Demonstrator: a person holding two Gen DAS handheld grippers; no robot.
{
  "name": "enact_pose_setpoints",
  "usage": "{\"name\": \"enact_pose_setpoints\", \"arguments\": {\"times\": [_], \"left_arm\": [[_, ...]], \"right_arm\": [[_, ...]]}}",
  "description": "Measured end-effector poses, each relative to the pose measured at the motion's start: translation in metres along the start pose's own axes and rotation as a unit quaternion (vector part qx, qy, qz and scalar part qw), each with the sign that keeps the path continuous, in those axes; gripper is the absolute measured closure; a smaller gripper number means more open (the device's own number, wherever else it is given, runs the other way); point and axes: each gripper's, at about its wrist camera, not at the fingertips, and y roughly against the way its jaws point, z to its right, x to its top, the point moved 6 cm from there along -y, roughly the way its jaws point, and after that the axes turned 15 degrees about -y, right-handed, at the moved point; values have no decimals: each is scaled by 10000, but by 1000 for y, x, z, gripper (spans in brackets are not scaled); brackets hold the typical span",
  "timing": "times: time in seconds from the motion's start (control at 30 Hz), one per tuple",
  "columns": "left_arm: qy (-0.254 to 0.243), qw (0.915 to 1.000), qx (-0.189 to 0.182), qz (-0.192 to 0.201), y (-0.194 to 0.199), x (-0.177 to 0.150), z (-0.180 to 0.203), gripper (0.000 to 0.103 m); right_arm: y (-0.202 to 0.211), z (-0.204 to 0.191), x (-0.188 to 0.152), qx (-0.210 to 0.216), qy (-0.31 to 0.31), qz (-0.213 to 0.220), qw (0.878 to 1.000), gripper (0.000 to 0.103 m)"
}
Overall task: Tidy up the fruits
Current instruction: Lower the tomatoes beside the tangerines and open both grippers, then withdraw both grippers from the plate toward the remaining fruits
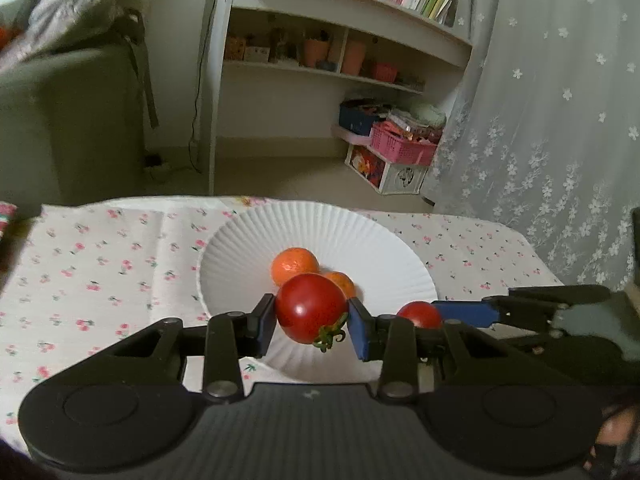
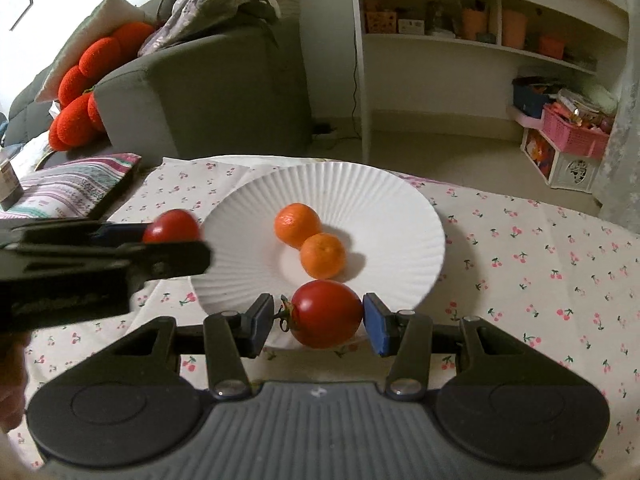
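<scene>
A white ribbed plate [image 1: 240,256] [image 2: 372,192] sits on the cherry-print tablecloth and holds two oranges [image 1: 295,266] [image 2: 298,225], one behind the other [image 2: 322,255]. My left gripper [image 1: 312,322] is shut on a red tomato [image 1: 310,307] over the plate's near rim. My right gripper [image 2: 316,318] is shut on another red tomato [image 2: 326,314] with its stem to the left, at the plate's near edge. Each gripper shows in the other's view with its tomato [image 1: 420,314] [image 2: 172,226].
A grey sofa [image 2: 208,92] with a red cushion [image 2: 80,92] stands behind the table on the left. A white shelf unit [image 1: 328,60] and a pink basket [image 1: 402,146] stand at the back. A lace curtain [image 1: 552,120] hangs on the right. A striped cloth [image 2: 76,188] lies at the table's left.
</scene>
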Motion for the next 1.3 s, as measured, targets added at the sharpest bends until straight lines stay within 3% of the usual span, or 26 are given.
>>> {"name": "enact_pose_setpoints", "arguments": {"times": [0.23, 0.77, 0.93, 1.07, 1.13, 1.2, 1.27, 1.3], "left_arm": [[536, 9982, -169, -211, -23, -11, -10, 83], [615, 9979, -7, -216, -12, -13, -29, 71], [966, 9948, 303, -138, -6, -12, -55, 64], [1423, 9893, 120, -294, -15, -20, -62, 63], [1570, 9869, -33, -384, -21, -25, -60, 64], [1521, 9872, -160, -455, -25, -28, -54, 77], [1443, 9881, -205, -482, -26, -30, -50, 84], [1483, 9875, -276, -446, -25, -30, -48, 93]], "right_arm": [[-8, -3, -1, -73, 229, 60, 9997, 58], [-10, -7, -9, 1, 217, -86, 9997, 57], [-5, -3, -7, 62, 36, -75, 9999, 57], [-2, 0, -4, 205, -372, -152, 9990, 56], [-2, 0, -4, 212, -507, -195, 9983, 56], [0, 1, -5, 212, -536, -221, 9981, 56], [3, 2, -5, 216, -527, -237, 9981, 56], [5, 3, -4, 228, -531, -229, 9981, 56]]}}
